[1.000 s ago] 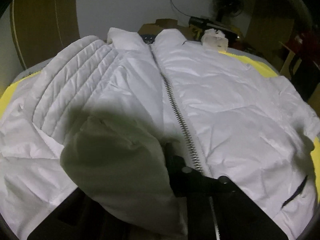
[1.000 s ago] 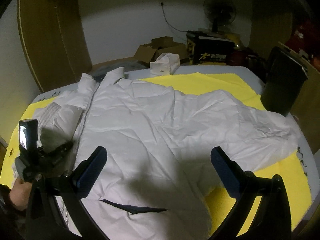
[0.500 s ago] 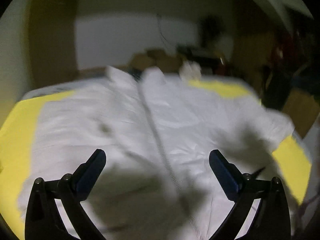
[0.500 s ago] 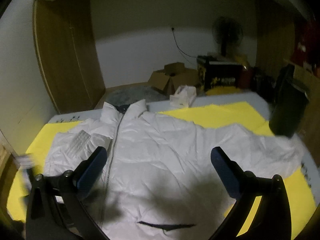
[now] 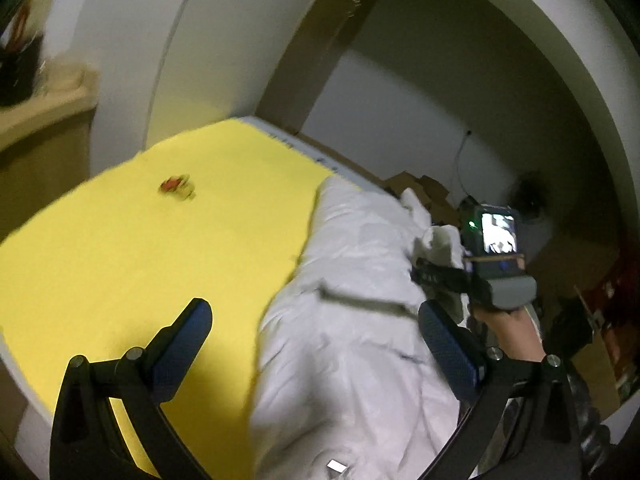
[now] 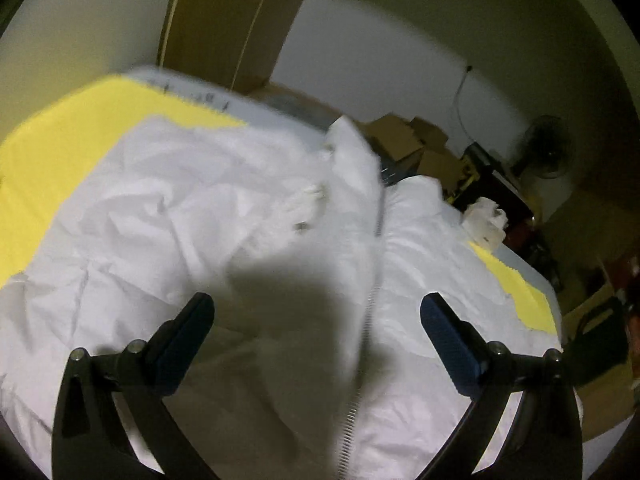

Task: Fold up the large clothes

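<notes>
Jacket [image 6: 248, 216] — white, puffy, large — lies spread on a yellow sheet [image 5: 132, 264] over the bed, its zipper [image 6: 376, 280] running as the long axis from the hem near the cameras up to the collar [image 6: 352, 148] at the far end. In the right wrist view the zipper line passes just inside the right gripper's [image 6: 316, 332] right-hand finger, so this gripper hangs over the jacket's middle, with most of the body to its left. Its jaws are spread wide with nothing between them.

The left gripper [image 5: 316, 336] looks out from the bed's left side: bare yellow sheet fills its left half and the jacket's edge lies under its right half. Its jaws have just been opening and now stand fully apart, empty. The right gripper [image 5: 436, 276] shows there too, held in a hand [image 5: 508, 328] above the jacket — further over the garment than the left.

My judgement: the next fold turns on the zipper axis. The far sleeve, out of clear view on the right, is nearer the right hand, and it would be carried leftward across the zipper. Blur keeps finer creases from being read.
</notes>
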{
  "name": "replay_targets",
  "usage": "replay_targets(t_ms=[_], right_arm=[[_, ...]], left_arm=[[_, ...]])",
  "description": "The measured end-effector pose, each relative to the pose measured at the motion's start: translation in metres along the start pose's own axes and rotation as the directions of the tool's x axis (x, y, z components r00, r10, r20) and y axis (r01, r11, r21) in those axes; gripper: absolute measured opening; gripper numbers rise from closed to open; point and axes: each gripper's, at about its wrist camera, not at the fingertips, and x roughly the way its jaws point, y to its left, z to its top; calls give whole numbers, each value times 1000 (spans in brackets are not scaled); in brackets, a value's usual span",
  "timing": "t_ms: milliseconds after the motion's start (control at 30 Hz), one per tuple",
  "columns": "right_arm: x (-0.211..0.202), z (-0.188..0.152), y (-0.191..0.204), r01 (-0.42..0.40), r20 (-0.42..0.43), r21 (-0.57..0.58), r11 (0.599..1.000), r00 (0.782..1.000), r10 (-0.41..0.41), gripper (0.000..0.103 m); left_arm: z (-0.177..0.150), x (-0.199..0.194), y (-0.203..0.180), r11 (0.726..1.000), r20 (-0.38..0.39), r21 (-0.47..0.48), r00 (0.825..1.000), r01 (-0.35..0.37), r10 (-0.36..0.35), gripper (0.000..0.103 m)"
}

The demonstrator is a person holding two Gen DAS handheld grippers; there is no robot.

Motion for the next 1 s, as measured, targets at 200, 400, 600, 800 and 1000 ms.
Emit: replay_targets(t_ms=[200, 400, 600, 800, 1000], right_arm=[[28, 5, -5, 88, -82, 11, 996, 993, -87, 25], [6, -6, -59, -55, -24, 204, 977, 998, 61, 15], [6, -56, -183, -302, 103, 597, 743, 948, 303, 15], [96, -137, -229, -403, 125, 822, 403, 817, 562, 46], [45, -157, -273, -445, 265, 794, 415, 867, 423, 85]], left_arm=[[-12, -8, 19, 997, -19, -65, 999, 32, -34, 103], [-15, 7, 13, 996, -27, -56, 997, 65, -67, 103], [-18, 11, 3, 994, -32, -52, 995, 98, -100, 103], [-20, 19, -10, 991, -55, -61, 991, 117, -121, 103], [-23, 9, -19, 995, -40, -24, 994, 99, -100, 103]])
